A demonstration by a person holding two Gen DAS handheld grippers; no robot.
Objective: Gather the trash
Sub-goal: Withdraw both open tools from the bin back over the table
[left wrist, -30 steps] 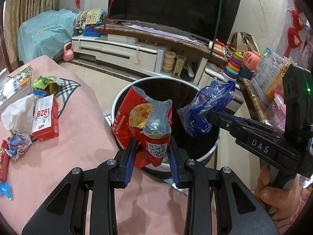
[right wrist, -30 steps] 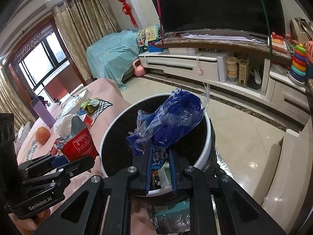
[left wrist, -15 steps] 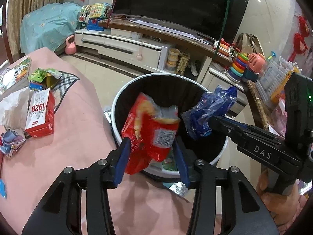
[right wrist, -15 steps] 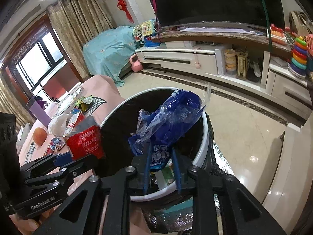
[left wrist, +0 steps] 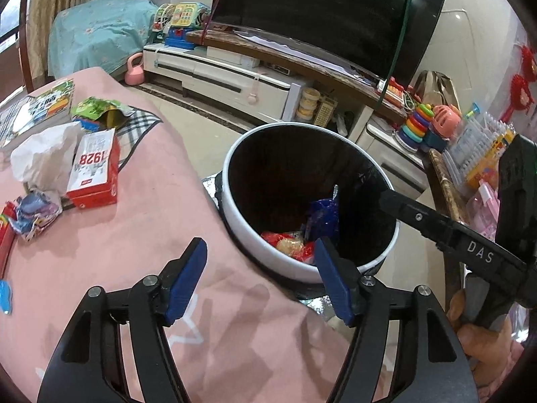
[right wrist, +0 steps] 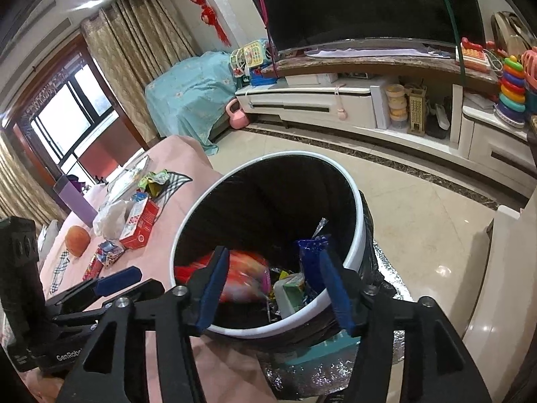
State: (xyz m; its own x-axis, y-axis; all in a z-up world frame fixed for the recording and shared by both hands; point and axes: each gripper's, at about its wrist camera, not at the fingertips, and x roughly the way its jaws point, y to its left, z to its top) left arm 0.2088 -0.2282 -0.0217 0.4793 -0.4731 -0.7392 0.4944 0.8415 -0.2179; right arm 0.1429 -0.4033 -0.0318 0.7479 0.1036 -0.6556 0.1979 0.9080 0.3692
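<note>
Though in bin (right wrist: 359, 216), blue wrapper (right wrist: 310, 260) upright.

The round white-rimmed trash bin with a black liner (left wrist: 235, 221) stands on the floor just beside the edge of the pink-clothed table (left wrist: 141, 235). In it lie a red crinkled snack bag (left wrist: 288, 243) and, just to its right, a blue plastic wrapper (left wrist: 324, 215). On the table, well left of the bin, a red-and-white cardboard box (left wrist: 95, 171) lies beside a crumpled white tissue (left wrist: 43, 158), with a small crumpled foil wrapper (left wrist: 32, 213) in front of them. Behind the box lies a green snack packet (left wrist: 100, 109). Beyond the bin a long low television cabinet (right wrist: 319, 105) runs along the wall.
</note>
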